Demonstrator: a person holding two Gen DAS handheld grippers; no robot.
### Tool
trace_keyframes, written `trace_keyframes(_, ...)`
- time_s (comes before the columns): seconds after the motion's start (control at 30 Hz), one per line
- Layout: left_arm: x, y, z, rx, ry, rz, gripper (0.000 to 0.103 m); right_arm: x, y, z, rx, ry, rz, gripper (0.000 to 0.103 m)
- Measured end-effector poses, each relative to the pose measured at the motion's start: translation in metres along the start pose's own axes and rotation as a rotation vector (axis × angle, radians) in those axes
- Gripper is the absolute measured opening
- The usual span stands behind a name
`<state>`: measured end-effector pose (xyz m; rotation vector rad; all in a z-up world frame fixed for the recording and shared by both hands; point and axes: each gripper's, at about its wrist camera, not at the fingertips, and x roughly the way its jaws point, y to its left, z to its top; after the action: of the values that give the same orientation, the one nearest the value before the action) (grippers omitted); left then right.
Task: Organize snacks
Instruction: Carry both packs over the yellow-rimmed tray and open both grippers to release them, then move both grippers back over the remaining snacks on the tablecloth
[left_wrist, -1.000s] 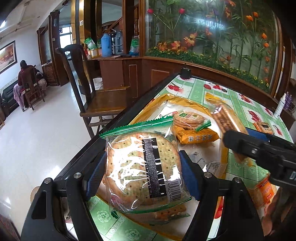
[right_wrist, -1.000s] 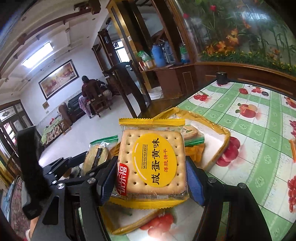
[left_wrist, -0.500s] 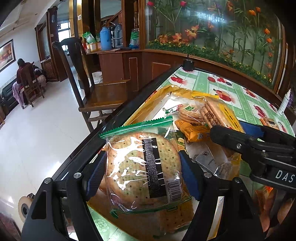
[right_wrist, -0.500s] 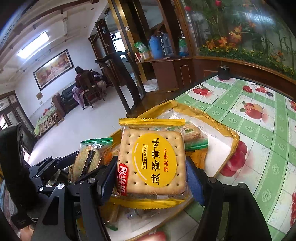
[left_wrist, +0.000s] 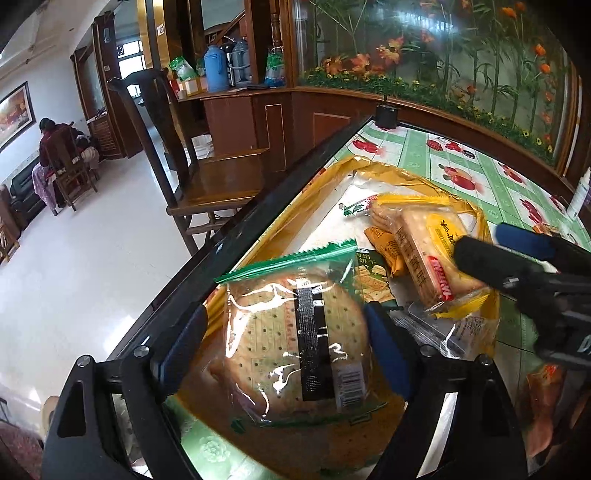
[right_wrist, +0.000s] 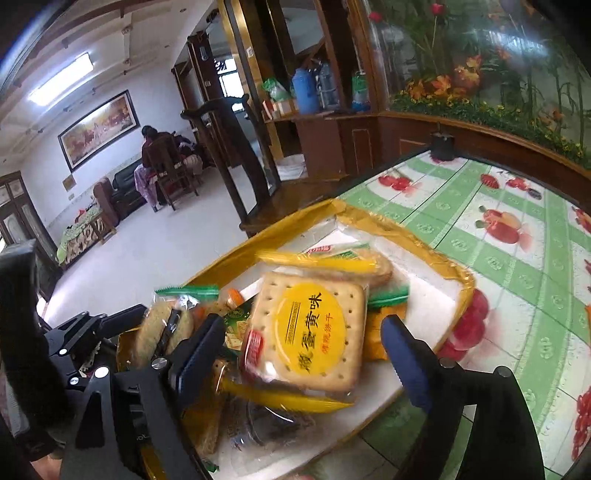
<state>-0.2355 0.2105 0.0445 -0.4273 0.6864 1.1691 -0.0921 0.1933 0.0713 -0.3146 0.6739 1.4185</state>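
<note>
A round cracker pack (left_wrist: 295, 343) with a green top seam lies between the blue pads of my left gripper (left_wrist: 284, 332). Its jaws are opening and small gaps show on both sides. It hangs over the near end of the yellow-rimmed tray (left_wrist: 332, 173). My right gripper (right_wrist: 299, 339) is also opening. The square yellow biscuit pack (right_wrist: 314, 332) sits tilted between its pads without touching them and rests on other packs in the tray (right_wrist: 406, 236). The left wrist view shows that square pack (left_wrist: 424, 251) beside the right gripper's fingers (left_wrist: 491, 258).
Several small snack packs (left_wrist: 384, 243) lie in the tray. The tray sits by the table's dark left edge (left_wrist: 258, 218), with a wooden chair (left_wrist: 207, 184) beyond. Green fruit-print cloth (right_wrist: 498, 221) covers the table; a black object (right_wrist: 442, 146) stands at the far corner.
Both grippers' jaws have widened. The square yellow pack has left the right pads and tipped down onto the packs in the tray. The round pack now sits loose between the left pads.
</note>
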Motion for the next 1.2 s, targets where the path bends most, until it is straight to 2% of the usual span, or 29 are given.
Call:
trace_keyframes(0.13, -0.010, 0.004, -0.001, -0.010, -0.019, -0.003, 0.097, -0.033, -0.016, -0.008, 0.027, -0.039, -0.017, 0.088)
trace_keyframes(0.23, -0.019, 0.003, -0.001, -0.007, -0.041, -0.026, 0.103, -0.066, -0.034, -0.019, 0.054, -0.078, -0.043, 0.093)
trace_keyframes(0.43, -0.042, -0.024, -0.002, 0.068, -0.067, -0.087, 0.103, -0.138, -0.081, -0.058, 0.142, -0.127, -0.108, 0.097)
trace_keyframes(0.53, -0.055, -0.048, -0.004, 0.123, -0.076, -0.147, 0.103, -0.164, -0.101, -0.088, 0.156, -0.103, -0.087, 0.099)
trace_keyframes(0.57, -0.059, -0.057, -0.004, 0.147, -0.075, -0.171, 0.103, -0.171, -0.106, -0.101, 0.144, -0.082, -0.049, 0.099)
trace_keyframes(0.67, -0.066, -0.093, -0.008, 0.243, -0.062, -0.251, 0.103, -0.181, -0.105, -0.126, 0.078, -0.041, 0.005, 0.099)
trace_keyframes(0.73, -0.067, -0.122, -0.013, 0.344, -0.037, -0.292, 0.103, -0.181, -0.104, -0.135, 0.043, 0.004, -0.020, 0.099)
trace_keyframes(0.83, -0.072, -0.171, -0.030, 0.568, -0.025, -0.369, 0.103, -0.192, -0.117, -0.143, 0.058, 0.005, -0.096, 0.099)
trace_keyframes(0.9, -0.073, -0.200, -0.043, 0.721, -0.033, -0.387, 0.103, -0.204, -0.138, -0.148, 0.126, -0.014, -0.153, 0.099)
trace_keyframes(0.97, -0.072, -0.224, -0.054, 0.849, -0.045, -0.409, 0.103, -0.218, -0.167, -0.155, 0.234, -0.026, -0.248, 0.099)
trace_keyframes(1.07, -0.066, -0.250, -0.064, 0.946, -0.028, -0.417, 0.103, -0.236, -0.207, -0.165, 0.406, -0.055, -0.323, 0.100)
trace_keyframes(1.2, -0.060, -0.263, -0.074, 1.005, 0.002, -0.450, 0.103, -0.252, -0.255, -0.173, 0.597, -0.095, -0.388, 0.100)
